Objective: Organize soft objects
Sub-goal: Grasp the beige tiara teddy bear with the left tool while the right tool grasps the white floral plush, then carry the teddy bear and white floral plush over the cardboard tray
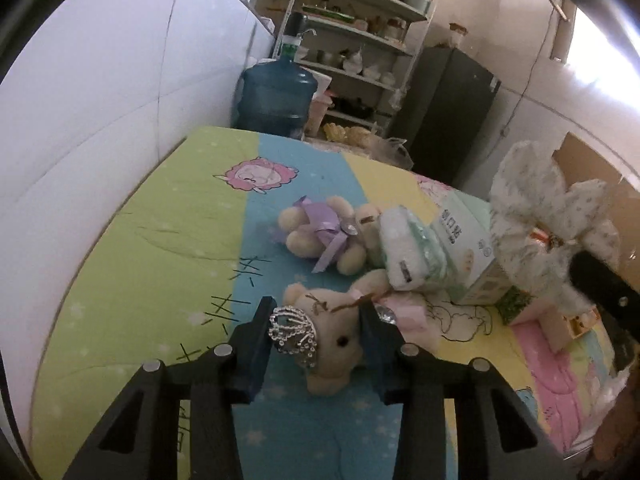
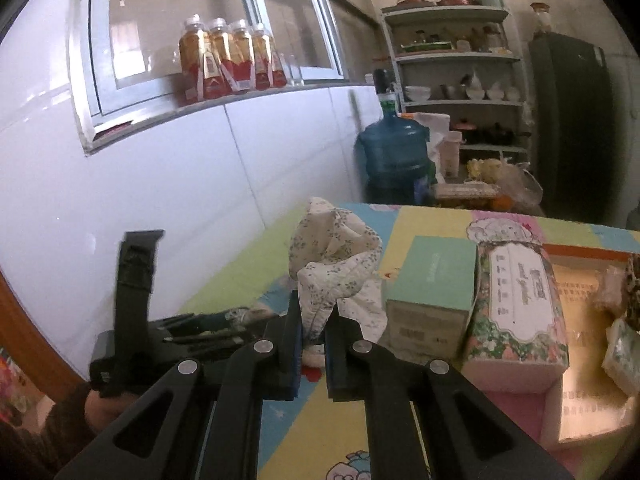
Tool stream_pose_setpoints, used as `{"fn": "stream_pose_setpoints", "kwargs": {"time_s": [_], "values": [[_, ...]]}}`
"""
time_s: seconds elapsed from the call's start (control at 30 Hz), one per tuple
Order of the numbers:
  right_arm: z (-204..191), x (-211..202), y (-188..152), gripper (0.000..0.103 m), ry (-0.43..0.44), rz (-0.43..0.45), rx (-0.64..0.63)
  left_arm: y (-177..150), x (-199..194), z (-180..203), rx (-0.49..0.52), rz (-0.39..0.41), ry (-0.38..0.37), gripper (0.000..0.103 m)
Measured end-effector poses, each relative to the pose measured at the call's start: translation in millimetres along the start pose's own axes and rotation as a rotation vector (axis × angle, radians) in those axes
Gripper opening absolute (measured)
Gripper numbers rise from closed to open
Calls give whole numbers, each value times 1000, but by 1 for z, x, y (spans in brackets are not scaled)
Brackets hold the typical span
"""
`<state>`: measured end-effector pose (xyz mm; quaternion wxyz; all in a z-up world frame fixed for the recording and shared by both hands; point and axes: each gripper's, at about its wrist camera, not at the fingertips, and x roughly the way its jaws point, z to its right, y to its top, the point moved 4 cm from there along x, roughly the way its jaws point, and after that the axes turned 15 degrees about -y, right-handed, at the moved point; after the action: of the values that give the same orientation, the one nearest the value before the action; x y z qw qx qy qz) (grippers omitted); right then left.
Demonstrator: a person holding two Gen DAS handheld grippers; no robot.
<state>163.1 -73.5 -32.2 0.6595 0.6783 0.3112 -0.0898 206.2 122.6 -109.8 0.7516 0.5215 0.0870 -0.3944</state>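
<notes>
— Teddy bear with the silver tiara (image 1: 332,340): where is it?

— Lying on the blue stripe of the cartoon bedspread (image 1: 160,216), near the camera, its head between the fingers of the left gripper (image 1: 316,328). The fingers flank the head; I cannot tell whether they press on it.

— And the other toys?

— A second bear with a lilac ribbon (image 1: 320,236) lies farther off, beside a pack of wipes (image 1: 412,248). The right gripper (image 2: 314,340) is clenched on a floral plush toy (image 2: 336,264), held above the bed, left of a green box (image 2: 432,284).
</notes>
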Motion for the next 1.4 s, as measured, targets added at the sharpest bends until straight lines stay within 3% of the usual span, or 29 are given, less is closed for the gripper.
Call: {"fn": "stream_pose_setpoints", "kwargs": {"time_s": [0.47, 0.7, 1.03, 1.4], "values": [[1, -19, 2, 9, 8, 40, -10, 6, -81, 33, 72, 219, 21, 39], [8, -43, 7, 9, -12, 88, -9, 22, -95, 72, 159, 263, -7, 39], [52, -83, 13, 9, -111, 157, 38, 38, -68, 146, 266, 260, -124, 39], [139, -131, 11, 9, -282, 222, 125, 44, -14, 230, 319, 229, -248, 39]]}}
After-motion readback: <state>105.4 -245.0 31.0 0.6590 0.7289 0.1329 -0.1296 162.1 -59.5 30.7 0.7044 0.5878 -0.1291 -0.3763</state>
